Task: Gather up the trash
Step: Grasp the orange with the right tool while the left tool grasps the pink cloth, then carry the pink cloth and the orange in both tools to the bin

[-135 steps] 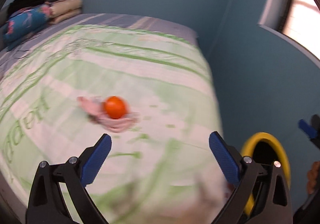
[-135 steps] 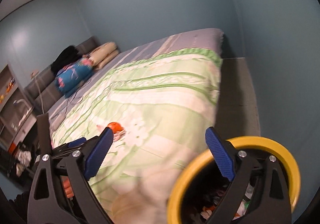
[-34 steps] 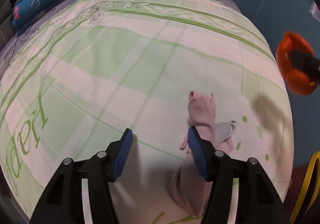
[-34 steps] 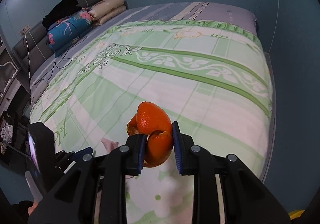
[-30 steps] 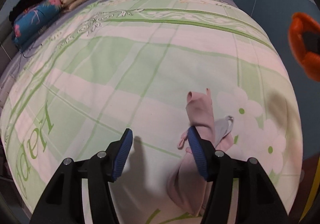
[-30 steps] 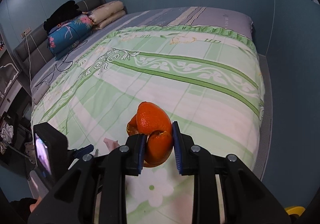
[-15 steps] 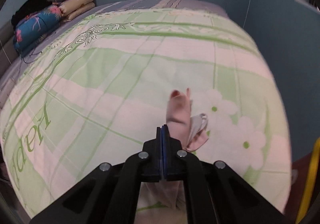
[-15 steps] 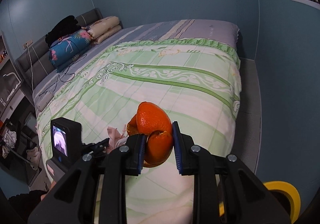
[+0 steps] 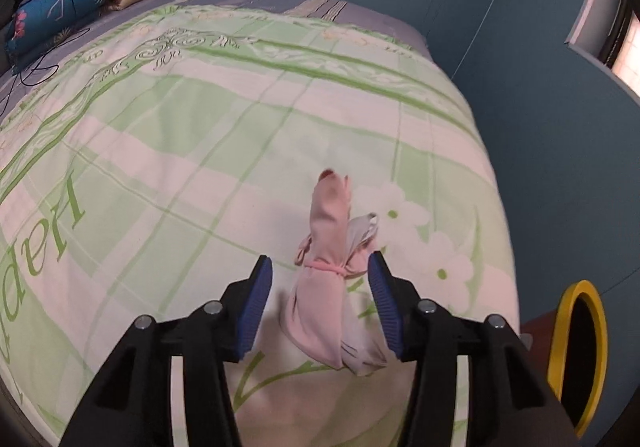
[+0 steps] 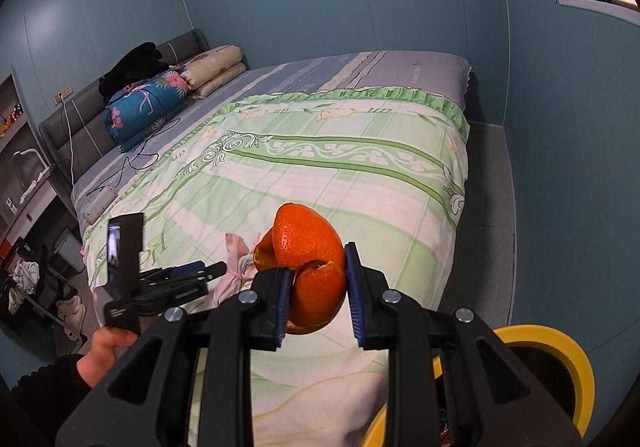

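Orange peel (image 10: 310,271) clamped in right tongs (image 10: 317,291); left tongs (image 9: 318,305) opening, pink cloth bundle (image 9: 326,275) between, untouched.

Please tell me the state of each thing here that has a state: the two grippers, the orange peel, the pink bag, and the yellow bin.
right gripper: shut on the orange peel.
orange peel: clamped between the pads, lifted off the bed.
left gripper: jaws opening, pads apart from the bag between them.
pink tied bag: knotted shut, lying on the bedspread.
yellow-rimmed bin: open, on the floor beside the bed.
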Motion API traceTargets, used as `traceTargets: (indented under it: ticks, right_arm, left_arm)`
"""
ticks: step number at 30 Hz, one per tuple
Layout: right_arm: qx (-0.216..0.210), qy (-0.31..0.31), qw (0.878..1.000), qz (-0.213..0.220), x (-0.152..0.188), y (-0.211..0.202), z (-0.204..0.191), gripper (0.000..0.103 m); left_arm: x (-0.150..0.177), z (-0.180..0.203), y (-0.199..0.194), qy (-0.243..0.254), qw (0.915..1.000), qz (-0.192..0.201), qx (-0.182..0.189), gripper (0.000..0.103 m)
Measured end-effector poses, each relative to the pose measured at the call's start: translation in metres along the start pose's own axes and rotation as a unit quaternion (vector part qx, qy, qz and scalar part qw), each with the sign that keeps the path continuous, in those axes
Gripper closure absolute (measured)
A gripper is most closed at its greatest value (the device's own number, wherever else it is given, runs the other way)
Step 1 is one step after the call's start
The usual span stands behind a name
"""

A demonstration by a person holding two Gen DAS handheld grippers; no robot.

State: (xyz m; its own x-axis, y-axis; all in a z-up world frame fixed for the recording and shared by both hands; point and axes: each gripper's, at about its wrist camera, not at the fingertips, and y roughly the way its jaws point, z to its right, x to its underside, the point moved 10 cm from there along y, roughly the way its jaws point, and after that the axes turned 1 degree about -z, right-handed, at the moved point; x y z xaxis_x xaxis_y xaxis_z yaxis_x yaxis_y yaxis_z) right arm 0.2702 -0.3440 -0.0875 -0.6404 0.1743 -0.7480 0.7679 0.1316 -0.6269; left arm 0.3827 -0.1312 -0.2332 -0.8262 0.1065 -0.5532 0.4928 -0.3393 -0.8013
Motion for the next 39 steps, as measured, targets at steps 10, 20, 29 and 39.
traceTargets:
  ticks: [10, 20, 29, 39]
  right_arm:
    - [0.001, 0.012, 1.0, -0.003, 0.009, -0.006, 0.013, 0.08]
    - [0.024, 0.06, 0.996, 0.056, 0.025, -0.08, 0.053, 0.08]
    - [0.08, 0.093, 0.985, 0.119, 0.043, -0.147, 0.093, 0.079]
    - [0.11, 0.105, 0.978, 0.144, 0.066, -0.168, 0.114, 0.079]
  left_arm:
    - [0.012, 0.004, 0.022, 0.016, 0.9989, -0.017, -0.041, 0.085]
    - [-0.014, 0.109, -0.131, 0.105, 0.985, 0.137, -0.01, 0.086]
    - [0.014, 0.202, -0.2, 0.184, 0.9629, 0.195, 0.033, 0.086]
    - [0.045, 0.265, -0.217, 0.236, 0.9472, 0.21, 0.054, 0.085]
